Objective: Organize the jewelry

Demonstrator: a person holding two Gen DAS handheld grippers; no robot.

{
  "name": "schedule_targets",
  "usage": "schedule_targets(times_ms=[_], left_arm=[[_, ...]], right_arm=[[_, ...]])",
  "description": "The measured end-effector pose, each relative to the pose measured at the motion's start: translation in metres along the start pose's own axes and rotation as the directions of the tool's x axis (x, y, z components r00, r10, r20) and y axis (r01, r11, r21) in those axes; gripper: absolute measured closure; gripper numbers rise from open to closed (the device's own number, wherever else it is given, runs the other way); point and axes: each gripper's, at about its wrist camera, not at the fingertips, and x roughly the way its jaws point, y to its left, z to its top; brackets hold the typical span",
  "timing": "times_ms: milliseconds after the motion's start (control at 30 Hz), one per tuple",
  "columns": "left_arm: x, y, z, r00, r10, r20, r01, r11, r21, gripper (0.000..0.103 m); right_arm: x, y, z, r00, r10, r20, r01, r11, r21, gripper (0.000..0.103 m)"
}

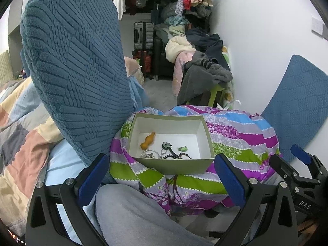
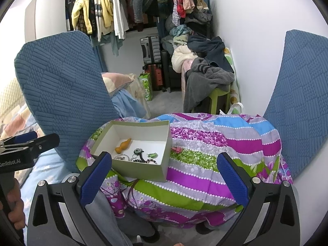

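I find both tools idle. My left gripper has its blue-padded jaws spread wide and holds nothing; my right gripper is likewise spread and empty. Both hang short of the near edge of the striped purple, green and blue floral cloth.

The shallow pale green cardboard box with a white inside sits on the left part of that cloth. Inside it lie an orange gourd-shaped pendant, a small green charm, and a tangle of dark beaded strands and silver chain along the near wall.

One small red trinket lies on the cloth just right of the box, outside it.

My judgement: collection is nearly complete. The next move calls for the right gripper to advance, straddle the trinket, and pinch low without snagging fabric.
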Motion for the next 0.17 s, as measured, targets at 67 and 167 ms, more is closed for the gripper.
schedule_targets(times_ms=[67,167], left_arm=[[0.0005,-0.0005,-0.0004,1.000,-0.002,-0.001,0.002,1.000,0.002,0.000],[0.0016,-0.0013,-0.0020,1.000,0.002,-0.010,-0.002,1.000,0.009,0.000]], right_arm=[[0.0000,-0.0001,0.0003,1.000,-0.002,0.002,0.002,1.000,0.000,0.000],[0.0001,-0.0007,0.0003,1.000,0.000,0.002,0.000,1.000,-0.001,0.000]])
